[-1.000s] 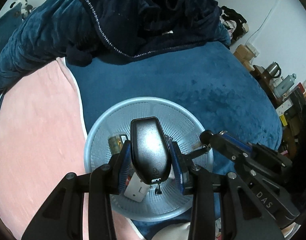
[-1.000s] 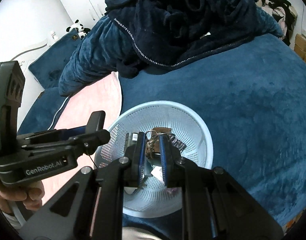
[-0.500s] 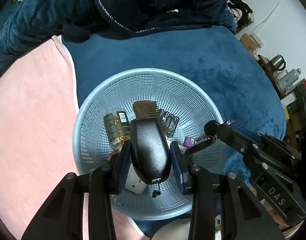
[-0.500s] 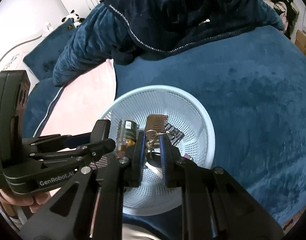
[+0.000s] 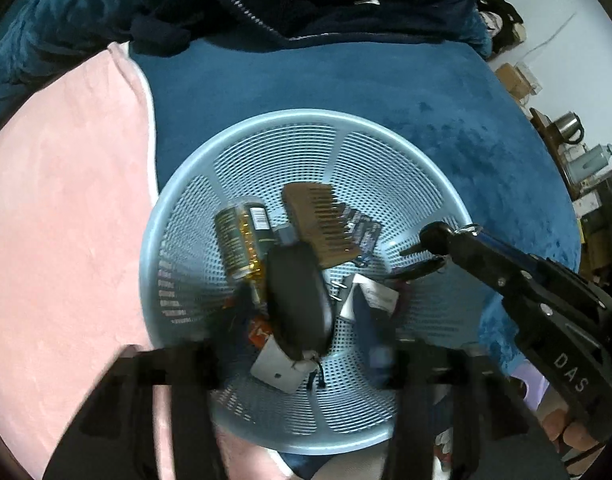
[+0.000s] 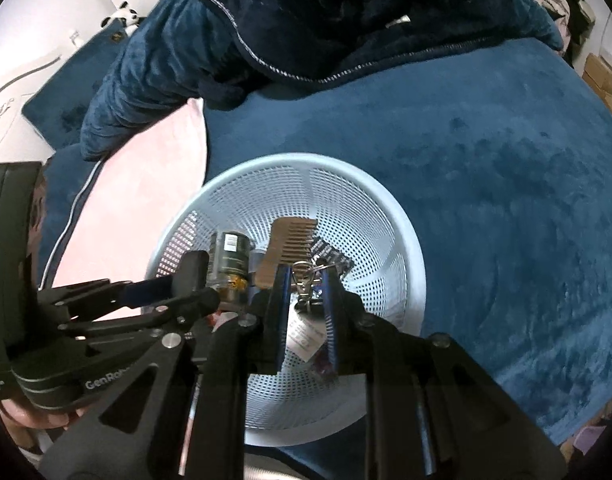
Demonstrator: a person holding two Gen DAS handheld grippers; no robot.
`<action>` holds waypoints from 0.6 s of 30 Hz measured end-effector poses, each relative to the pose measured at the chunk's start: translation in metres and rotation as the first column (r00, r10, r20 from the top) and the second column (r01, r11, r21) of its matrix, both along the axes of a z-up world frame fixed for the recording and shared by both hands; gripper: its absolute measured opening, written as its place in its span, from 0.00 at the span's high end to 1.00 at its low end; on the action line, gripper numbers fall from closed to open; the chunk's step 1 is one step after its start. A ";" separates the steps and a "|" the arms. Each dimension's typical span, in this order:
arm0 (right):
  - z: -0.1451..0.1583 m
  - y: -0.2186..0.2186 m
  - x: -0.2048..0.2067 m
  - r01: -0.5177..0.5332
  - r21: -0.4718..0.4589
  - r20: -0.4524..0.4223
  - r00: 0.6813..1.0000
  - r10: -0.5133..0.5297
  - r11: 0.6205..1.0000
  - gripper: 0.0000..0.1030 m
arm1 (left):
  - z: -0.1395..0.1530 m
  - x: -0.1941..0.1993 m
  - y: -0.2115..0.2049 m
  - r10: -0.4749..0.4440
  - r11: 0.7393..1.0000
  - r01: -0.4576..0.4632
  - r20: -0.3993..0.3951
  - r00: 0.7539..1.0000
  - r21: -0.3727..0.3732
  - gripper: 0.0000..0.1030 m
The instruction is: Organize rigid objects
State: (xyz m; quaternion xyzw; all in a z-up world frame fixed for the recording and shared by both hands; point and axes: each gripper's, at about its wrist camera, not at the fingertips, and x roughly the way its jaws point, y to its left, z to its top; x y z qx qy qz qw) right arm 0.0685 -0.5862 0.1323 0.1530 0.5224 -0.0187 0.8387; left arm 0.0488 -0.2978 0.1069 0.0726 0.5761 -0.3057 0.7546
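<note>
— Since half a second ago, the black oval key fob [image 5: 298,300] has been let go by the left gripper [image 5: 302,296]. It is now seen smaller and blurred, down inside the pale blue round perforated plastic basket [image 5: 306,114], on the clutter at the basket's middle.

— Are the left tongs released?

— Yes. The fingers are spread wider than the fob, above the basket's near half, and a gap is seen on each side.

— And the right gripper [image 6: 304,276]?

— It is clenched on a silver metal key ring with a clasp [image 6: 304,284], which is held over the basket's middle.

— What else is seen in the basket?

— A brown wooden wide-toothed comb [image 5: 318,220] is laid toward the basket's far side. A green-labelled bottle of amber liquid [image 5: 242,240] is laid beside it, nearer the basket's left wall and just beside the fob. A white tag [image 5: 278,372] is partly covered by the fob's near end. The basket is set on a dark blue plush blanket [image 5: 346,80].
</note>
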 end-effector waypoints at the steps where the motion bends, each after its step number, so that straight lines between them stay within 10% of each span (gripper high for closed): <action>1: 0.000 0.000 0.000 -0.001 0.002 -0.001 1.000 0.001 1.000 0.78 | 0.000 0.001 0.004 0.014 1.000 -0.014 -0.002 1.000 -0.011 0.20; 13: 0.003 -0.002 -0.008 0.039 0.004 0.008 0.999 -0.039 0.999 0.08 | 0.002 0.005 0.037 0.114 0.993 -0.114 0.022 0.993 0.013 0.01; 18: 0.002 0.005 -0.009 0.036 -0.014 -0.011 0.999 -0.036 0.999 0.05 | 0.003 0.004 0.048 0.128 0.991 -0.130 0.041 0.991 0.032 0.01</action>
